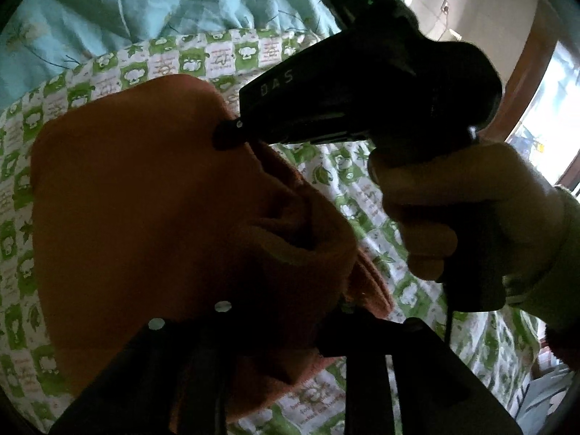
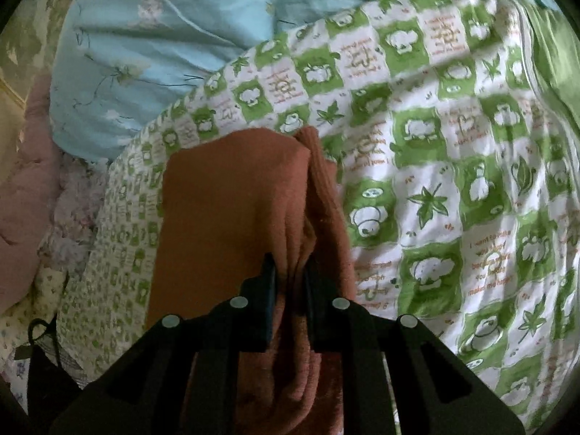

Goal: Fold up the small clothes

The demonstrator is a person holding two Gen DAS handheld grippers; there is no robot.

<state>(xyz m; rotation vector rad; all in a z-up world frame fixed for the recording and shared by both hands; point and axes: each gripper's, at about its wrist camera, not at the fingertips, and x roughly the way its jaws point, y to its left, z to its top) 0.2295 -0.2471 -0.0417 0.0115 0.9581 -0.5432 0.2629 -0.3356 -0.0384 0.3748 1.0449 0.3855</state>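
So the rust-orange fleecy garment (image 2: 232,195) is partly lifted off the bed, bunched up over the green-and-white checked quilt with little cartoon prints (image 2: 453,181). The right gripper (image 2: 288,282) is clamped on a thick gathered fold of it; you can see both pads pressing into the cloth from either side. From the left wrist view that same gripper (image 1: 226,134) bites the garment's upper edge, with a light-gloved hand (image 1: 453,210) wrapped round its handle. The left gripper (image 1: 275,330) sits down at the garment's lower edge, but it's dark there and I honestly can't tell if its jaws are squeezing the cloth. A pale blue floral duvet (image 2: 163,36) is heaped behind the quilt.
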